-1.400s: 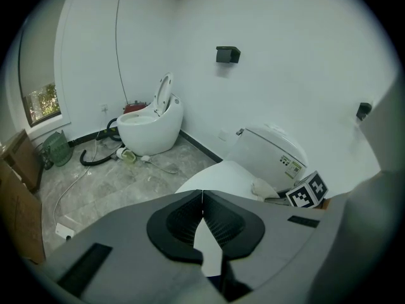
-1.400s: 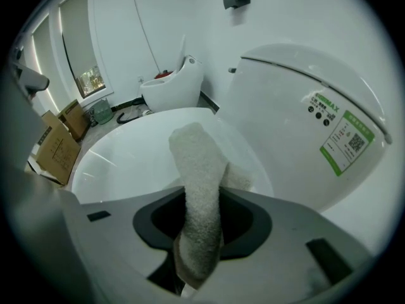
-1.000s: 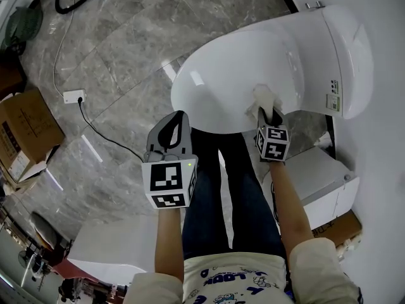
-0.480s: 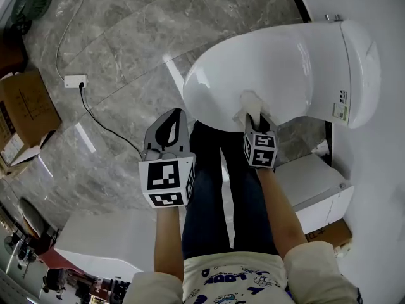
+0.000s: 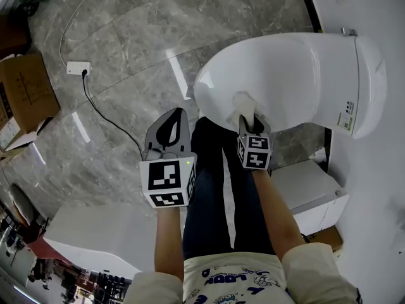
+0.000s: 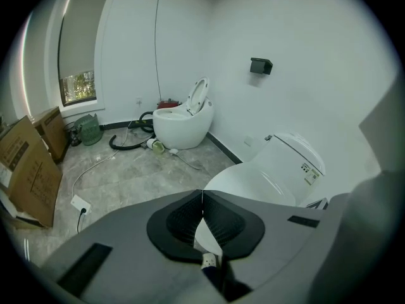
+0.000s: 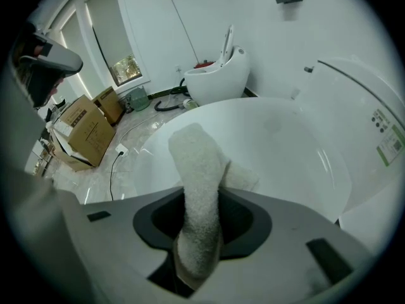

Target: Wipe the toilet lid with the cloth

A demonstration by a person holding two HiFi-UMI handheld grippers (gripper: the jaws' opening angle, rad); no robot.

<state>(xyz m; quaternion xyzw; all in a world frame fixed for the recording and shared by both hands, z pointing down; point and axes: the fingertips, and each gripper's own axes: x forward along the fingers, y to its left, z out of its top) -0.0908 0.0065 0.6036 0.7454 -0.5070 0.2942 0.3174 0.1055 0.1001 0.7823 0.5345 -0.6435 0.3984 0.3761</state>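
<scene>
The right gripper (image 7: 201,219) is clamped on a folded white cloth (image 7: 197,163), whose free end lies pressed on the front edge of the closed toilet lid (image 5: 288,75). The left gripper (image 5: 169,124), jaws together and empty, hangs off the lid's front, over the floor. Wiping looks under way; the lid's middle and hinge end likely remain.

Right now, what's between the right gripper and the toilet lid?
Only the cloth, clamped in the right gripper, its free end against the toilet lid; clearest in the right gripper view.
</scene>
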